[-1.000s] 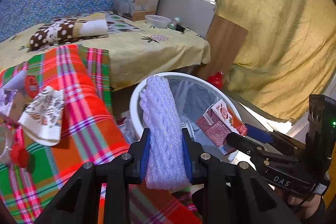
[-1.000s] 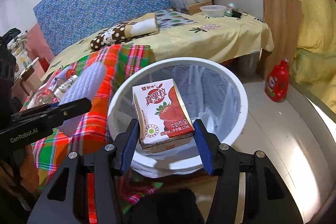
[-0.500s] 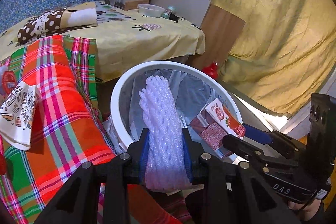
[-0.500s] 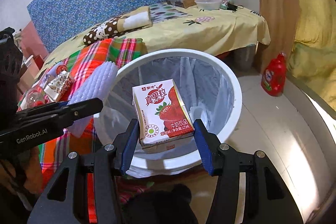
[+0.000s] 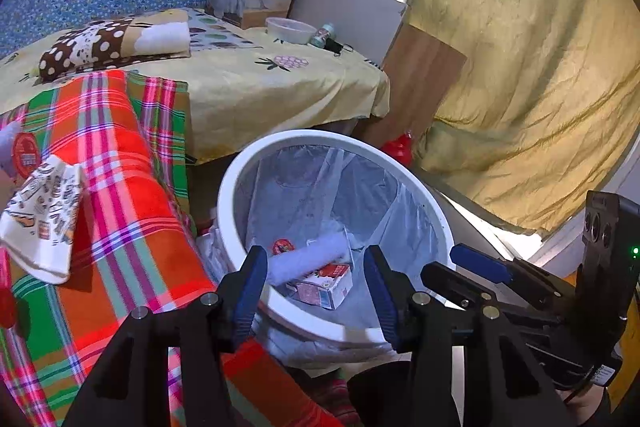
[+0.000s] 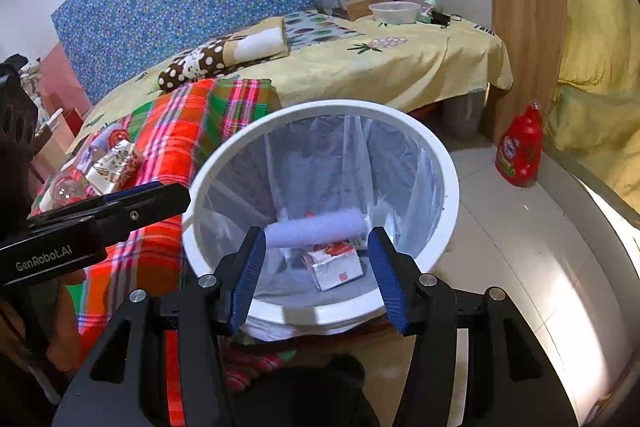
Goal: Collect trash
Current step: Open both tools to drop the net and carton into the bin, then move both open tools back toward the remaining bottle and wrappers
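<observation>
White foam sleeve (image 5: 306, 258) and drink carton (image 5: 325, 283) lie in the bin (image 5: 236, 195). Left tongs (image 5: 316, 287), just opened, and right tongs (image 6: 316, 277) both gape empty

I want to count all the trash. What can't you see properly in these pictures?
- Left wrist view: the bin floor, partly covered by the foam sleeve and milk carton.
- Right wrist view: foam sleeve blurred.
- Left wrist view: wrappers on the plaid blanket, cut off by the left edge.
</observation>
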Demonstrator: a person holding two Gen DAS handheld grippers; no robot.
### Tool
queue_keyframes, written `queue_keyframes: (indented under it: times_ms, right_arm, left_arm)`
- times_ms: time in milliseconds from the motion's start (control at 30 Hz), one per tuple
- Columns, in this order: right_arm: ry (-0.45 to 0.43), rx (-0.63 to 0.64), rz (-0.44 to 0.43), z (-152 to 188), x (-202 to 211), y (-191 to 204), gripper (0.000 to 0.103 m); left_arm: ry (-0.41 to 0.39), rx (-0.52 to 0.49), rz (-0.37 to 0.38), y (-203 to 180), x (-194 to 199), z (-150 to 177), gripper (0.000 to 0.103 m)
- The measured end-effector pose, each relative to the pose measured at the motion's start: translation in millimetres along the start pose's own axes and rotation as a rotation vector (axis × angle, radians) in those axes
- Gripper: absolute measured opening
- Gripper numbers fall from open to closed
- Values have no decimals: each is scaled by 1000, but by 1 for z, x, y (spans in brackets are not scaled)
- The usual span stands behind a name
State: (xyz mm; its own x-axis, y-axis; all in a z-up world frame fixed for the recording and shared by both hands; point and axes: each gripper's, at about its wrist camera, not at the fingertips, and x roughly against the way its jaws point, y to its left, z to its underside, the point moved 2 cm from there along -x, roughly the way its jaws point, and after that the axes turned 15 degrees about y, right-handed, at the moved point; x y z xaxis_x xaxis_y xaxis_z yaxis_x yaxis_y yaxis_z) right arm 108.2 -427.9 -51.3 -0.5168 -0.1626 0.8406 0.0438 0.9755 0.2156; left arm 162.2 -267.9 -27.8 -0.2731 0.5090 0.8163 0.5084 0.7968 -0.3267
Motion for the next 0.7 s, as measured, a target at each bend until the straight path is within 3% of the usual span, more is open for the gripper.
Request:
queue_keyframes:
  times_ms: [433, 700]
  right_arm:
    - [-75, 98, -101, 4, 17, 46, 55]
    - [-72, 190, -169, 11, 19, 88, 55]
  left_arm:
    - [-89, 73, -93, 24, 57, 40, 50]
    - [-133, 171, -174, 58, 98, 73, 50]
